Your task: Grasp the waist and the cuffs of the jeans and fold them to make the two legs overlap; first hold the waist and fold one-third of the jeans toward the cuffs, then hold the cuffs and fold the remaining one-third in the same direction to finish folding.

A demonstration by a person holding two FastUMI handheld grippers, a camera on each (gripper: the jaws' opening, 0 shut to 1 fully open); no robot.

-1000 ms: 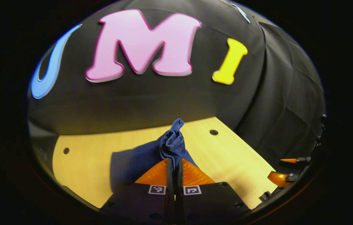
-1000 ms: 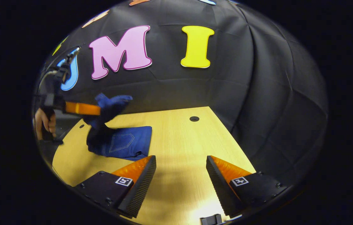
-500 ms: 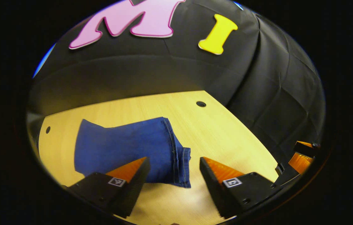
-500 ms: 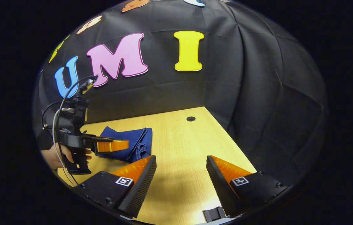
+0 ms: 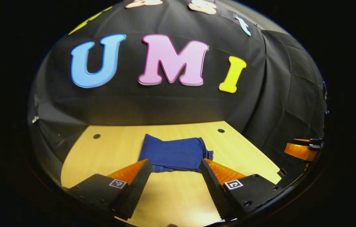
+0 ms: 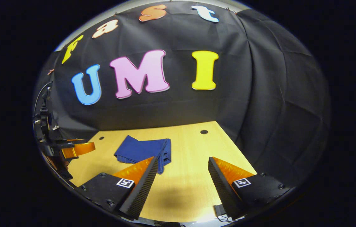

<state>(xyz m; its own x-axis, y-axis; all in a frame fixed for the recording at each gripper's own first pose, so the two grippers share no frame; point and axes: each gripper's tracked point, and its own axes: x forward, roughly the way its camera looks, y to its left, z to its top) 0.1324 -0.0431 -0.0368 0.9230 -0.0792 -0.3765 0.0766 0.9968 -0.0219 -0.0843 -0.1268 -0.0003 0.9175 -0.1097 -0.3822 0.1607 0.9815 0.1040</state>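
currently, in the left gripper view, we see the left gripper (image 5: 173, 176) at the bottom with its fingers spread wide and nothing between them, held above the near part of the wooden table (image 5: 102, 154). just beyond the fingertips, the jeans (image 5: 174, 154) lie flat on the table as a compact folded bundle, their stacked edges facing right. at the far right edge of this view we see part of the right gripper (image 5: 300, 148), apart from the jeans. in the right gripper view, the left gripper (image 6: 70, 149) appears at the far left edge, off the table's near corner. the jeans (image 6: 140, 150) rest left of centre, partly behind the right gripper's left finger. the right gripper (image 6: 182, 176) has its fingers spread wide, gripping nothing, over bare table (image 6: 190, 148).
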